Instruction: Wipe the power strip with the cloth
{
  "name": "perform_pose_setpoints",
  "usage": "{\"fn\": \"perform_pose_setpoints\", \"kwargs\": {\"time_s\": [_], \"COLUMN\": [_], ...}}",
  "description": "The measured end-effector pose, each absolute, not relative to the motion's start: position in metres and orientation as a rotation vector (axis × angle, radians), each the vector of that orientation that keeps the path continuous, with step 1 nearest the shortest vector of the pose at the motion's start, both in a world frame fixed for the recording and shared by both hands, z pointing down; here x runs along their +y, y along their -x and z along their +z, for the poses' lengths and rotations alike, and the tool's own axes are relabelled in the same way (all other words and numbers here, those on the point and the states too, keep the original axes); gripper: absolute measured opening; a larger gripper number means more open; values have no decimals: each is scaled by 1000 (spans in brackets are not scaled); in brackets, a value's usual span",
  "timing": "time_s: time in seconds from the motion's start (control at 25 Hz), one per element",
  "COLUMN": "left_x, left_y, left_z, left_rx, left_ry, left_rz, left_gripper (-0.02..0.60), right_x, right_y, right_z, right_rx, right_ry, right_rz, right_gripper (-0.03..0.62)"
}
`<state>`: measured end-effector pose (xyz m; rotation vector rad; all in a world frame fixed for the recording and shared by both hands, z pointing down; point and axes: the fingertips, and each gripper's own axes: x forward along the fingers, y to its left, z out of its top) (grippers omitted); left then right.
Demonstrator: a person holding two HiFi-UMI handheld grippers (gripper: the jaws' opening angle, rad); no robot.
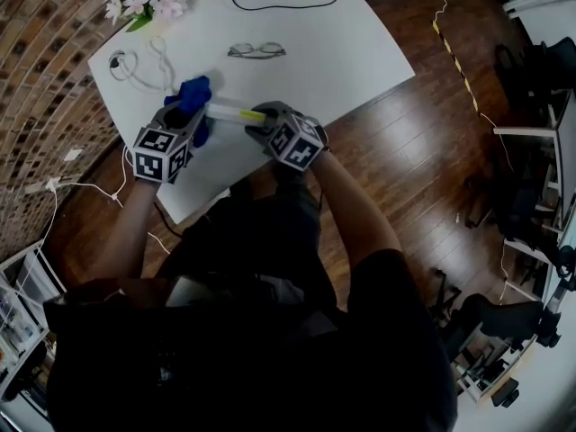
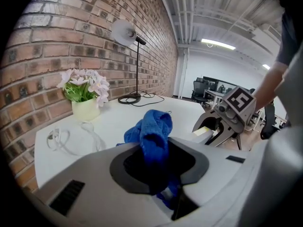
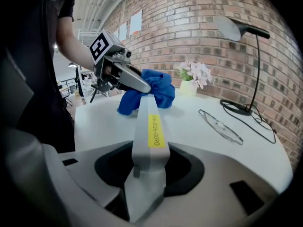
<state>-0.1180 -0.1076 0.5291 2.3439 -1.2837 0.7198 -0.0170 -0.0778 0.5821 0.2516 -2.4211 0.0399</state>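
Hand-held grippers: right point(image 3: 147, 183) grips power strip point(image 3: 149, 122), left point(image 2: 156, 174) grips cloth point(image 2: 154, 129); pot point(image 2: 86, 110) seemingly holds flowers point(image 2: 87, 82).

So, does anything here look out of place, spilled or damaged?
Nothing looks spilled or damaged. The power strip is off the table, held in the right gripper, and the blue cloth, bunched in the left gripper, is at its far end. The glasses lie flat on the table.

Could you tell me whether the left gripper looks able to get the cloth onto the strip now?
Probably yes: the left gripper holds the cloth right at the far end of the strip, which the right gripper grips; nothing stands between.
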Motion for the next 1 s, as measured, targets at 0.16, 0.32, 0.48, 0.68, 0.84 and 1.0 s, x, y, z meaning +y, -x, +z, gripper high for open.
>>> {"fn": "perform_pose_setpoints", "kwargs": {"time_s": [0.16,0.32,0.48,0.68,0.84,1.0], "left_x": [-107,-107,-107,-106,-109,-108], "left_y": [120,122,120,119,122,131], "left_z": [530,529,530,530,530,530], "left_rx": [-1298,-1310,-1318,-1316,-1297,-1324], "left_ry": [-2361,-2359,-2339,-2335,-2357,-2345], "left_rz": [729,695,680,677,688,709], "left_gripper": [107,107,107,107,107,108], "right_x": [-68,-64,-65,-69,-71,-71], "right_y": [12,22,44,54,54,53], "right_z": [580,552,535,545,553,554], "right_rx": [-2374,-2447,-2462,-2351,-2288,-2247], "right_ry": [-221,-246,-277,-238,-217,-222], "right_rz": [46,88,19,-51,-111,-170], "right_gripper": [202,219,221,219,147,147]}}
